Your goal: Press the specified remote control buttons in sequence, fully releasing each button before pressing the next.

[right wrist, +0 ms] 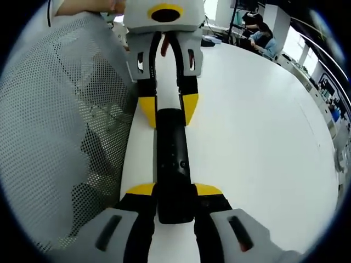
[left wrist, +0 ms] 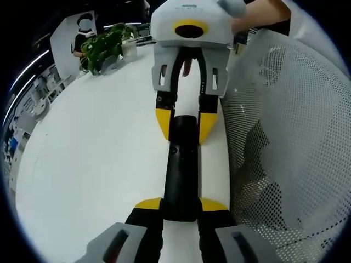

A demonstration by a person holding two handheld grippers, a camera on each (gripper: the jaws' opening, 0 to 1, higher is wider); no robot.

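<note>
Item: remote control (left wrist: pixel 181 164), black, long and slim. In the left gripper view I see it at centre frame, running from the bottom up toward the middle, over a white table (left wrist: pixel 98 159). In the right gripper view the remote control (right wrist: pixel 173 164) sits likewise at centre, with a small round button visible on its face near mid-length.

Item: left gripper (left wrist: pixel 181 205). Its yellow-tipped jaws rise from the bottom of the left gripper view and I see them clamped on the near end of the remote control, one on each side. In the right gripper view the same left gripper (right wrist: pixel 167 112) comes in from the top centre, jaws pressed against the far end of the remote.

Item: right gripper (right wrist: pixel 174 190). Its jaws are closed against the sides of the remote at the bottom centre of the right gripper view. In the left gripper view the right gripper (left wrist: pixel 185 126) hangs from the top centre, its yellow tips flanking the remote's far end.

Item: white mesh fabric (left wrist: pixel 290 148), right side of the left gripper view; mesh fabric (right wrist: pixel 60 126) on the left of the right gripper view.

Item: potted plant (left wrist: pixel 107 46), upper left of the left gripper view, on the table's far edge.

Item: seated people (right wrist: pixel 260 33), upper right of the right gripper view, small and far off.
</note>
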